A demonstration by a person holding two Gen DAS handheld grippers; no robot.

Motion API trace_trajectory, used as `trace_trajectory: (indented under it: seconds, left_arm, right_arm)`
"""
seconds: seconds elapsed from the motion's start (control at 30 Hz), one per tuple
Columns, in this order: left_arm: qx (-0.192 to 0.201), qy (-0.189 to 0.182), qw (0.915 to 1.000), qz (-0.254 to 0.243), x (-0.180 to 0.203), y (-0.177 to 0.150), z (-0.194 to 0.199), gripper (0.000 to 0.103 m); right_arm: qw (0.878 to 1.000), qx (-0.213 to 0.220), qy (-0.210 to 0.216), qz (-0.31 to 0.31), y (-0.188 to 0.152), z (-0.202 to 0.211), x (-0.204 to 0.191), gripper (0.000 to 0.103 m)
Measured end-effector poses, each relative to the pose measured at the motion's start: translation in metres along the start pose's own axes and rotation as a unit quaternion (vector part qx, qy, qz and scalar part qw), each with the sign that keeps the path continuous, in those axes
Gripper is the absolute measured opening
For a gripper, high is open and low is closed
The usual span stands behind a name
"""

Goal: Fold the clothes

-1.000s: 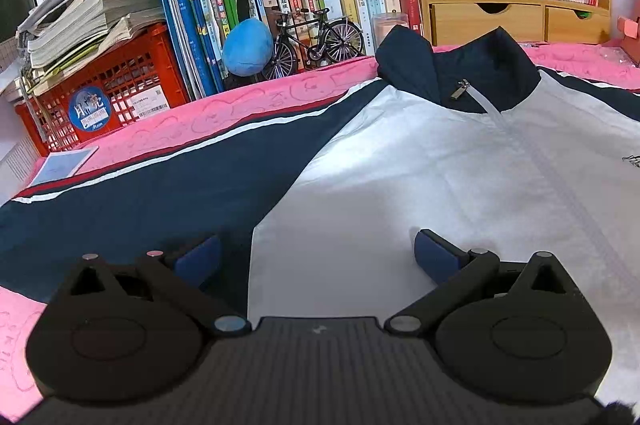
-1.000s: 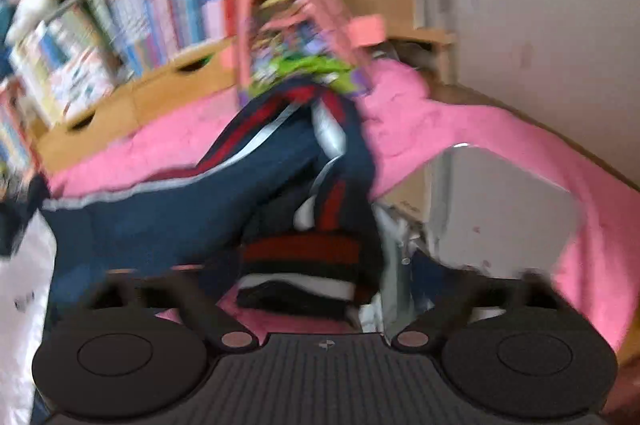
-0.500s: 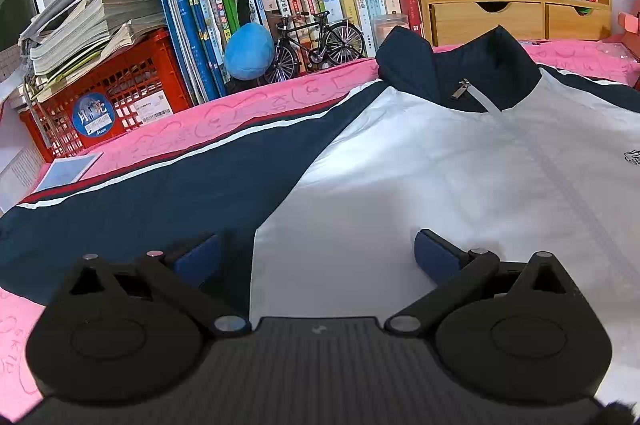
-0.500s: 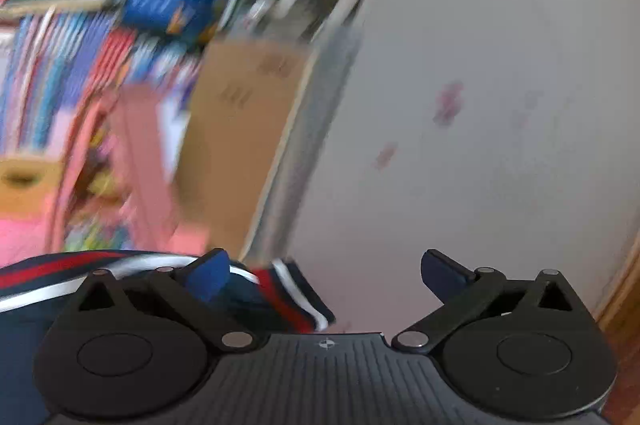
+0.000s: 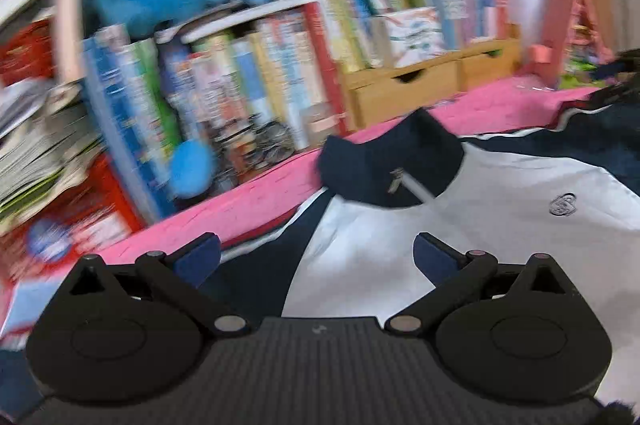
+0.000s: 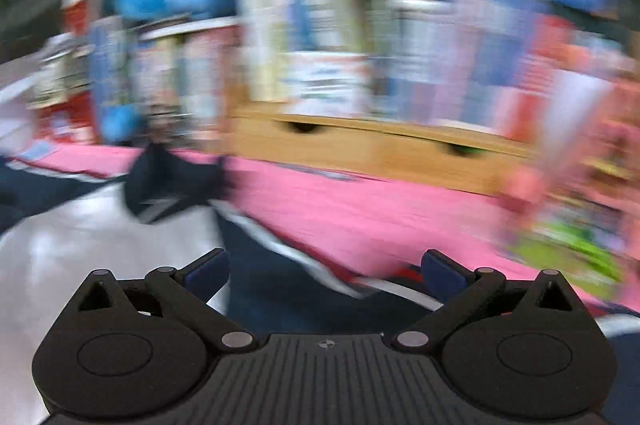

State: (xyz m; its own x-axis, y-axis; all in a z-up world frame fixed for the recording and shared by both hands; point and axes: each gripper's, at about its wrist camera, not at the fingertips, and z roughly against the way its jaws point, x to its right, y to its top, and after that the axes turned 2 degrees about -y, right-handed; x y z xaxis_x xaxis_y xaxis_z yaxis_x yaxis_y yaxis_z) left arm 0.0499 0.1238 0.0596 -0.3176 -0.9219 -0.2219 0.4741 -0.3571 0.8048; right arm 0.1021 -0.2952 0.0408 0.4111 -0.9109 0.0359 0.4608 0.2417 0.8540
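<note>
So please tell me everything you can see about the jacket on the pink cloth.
The jacket lies front-up and spread flat on the pink cloth, below the row of books. Its chest is white, of a smooth, slightly shiny fabric; the stand-up collar and sleeves are navy, with thin white and red piping along the seams. The zip is closed, with its metal pull at the collar. A small dark logo sits on the chest. Neither gripper touches it; both stand open above it.

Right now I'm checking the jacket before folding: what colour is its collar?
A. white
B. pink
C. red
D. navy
D: in the left wrist view the jacket has a navy collar above its white front, lying on the pink cover.
</note>
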Motion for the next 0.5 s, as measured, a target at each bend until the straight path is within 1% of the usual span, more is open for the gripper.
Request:
trace_trajectory:
  seconds: [0.03,0.1,0.13,0.23,0.27,0.33,0.37,0.4,0.47,0.5]
  left_arm:
    - [-0.015,-0.02,0.9997,-0.002,-0.007,0.002,-0.013,0.103]
    - [-0.044,-0.042,0.9981,0.001,-0.015,0.005,-0.041,0.103]
    - [-0.047,-0.042,0.998,-0.001,-0.017,0.005,-0.054,0.103]
    - [-0.033,-0.029,0.999,-0.011,-0.018,0.005,-0.086,0.103]
    - [-0.034,-0.037,0.9987,-0.008,-0.018,0.005,-0.097,0.103]
    - [-0.049,-0.065,0.9967,-0.007,-0.022,0.004,-0.12,0.103]
    - [-0.058,-0.071,0.9957,-0.013,-0.022,0.003,-0.131,0.103]
    - [-0.063,-0.075,0.9949,-0.02,-0.023,0.002,-0.141,0.103]
    - [-0.061,-0.076,0.9948,-0.03,-0.026,0.0,-0.153,0.103]
    - [-0.058,-0.086,0.9944,-0.02,-0.031,0.001,-0.158,0.103]
  right_arm:
    - [1.0,-0.005,0.011,0.013,0.004,-0.018,-0.011,0.103]
    - [0.999,-0.02,0.023,0.03,0.011,-0.057,-0.026,0.103]
    - [0.998,-0.03,0.033,0.035,0.014,-0.077,-0.033,0.103]
    - [0.995,-0.052,0.067,0.059,0.02,-0.124,-0.056,0.103]
    - [0.993,-0.056,0.07,0.075,0.019,-0.134,-0.064,0.103]
    - [0.99,-0.065,0.068,0.105,0.019,-0.151,-0.079,0.103]
    - [0.988,-0.071,0.067,0.116,0.019,-0.159,-0.084,0.103]
    - [0.988,-0.076,0.071,0.116,0.021,-0.166,-0.085,0.103]
    - [0.987,-0.089,0.095,0.091,0.021,-0.181,-0.081,0.103]
    - [0.987,-0.099,0.108,0.072,0.02,-0.189,-0.077,0.103]
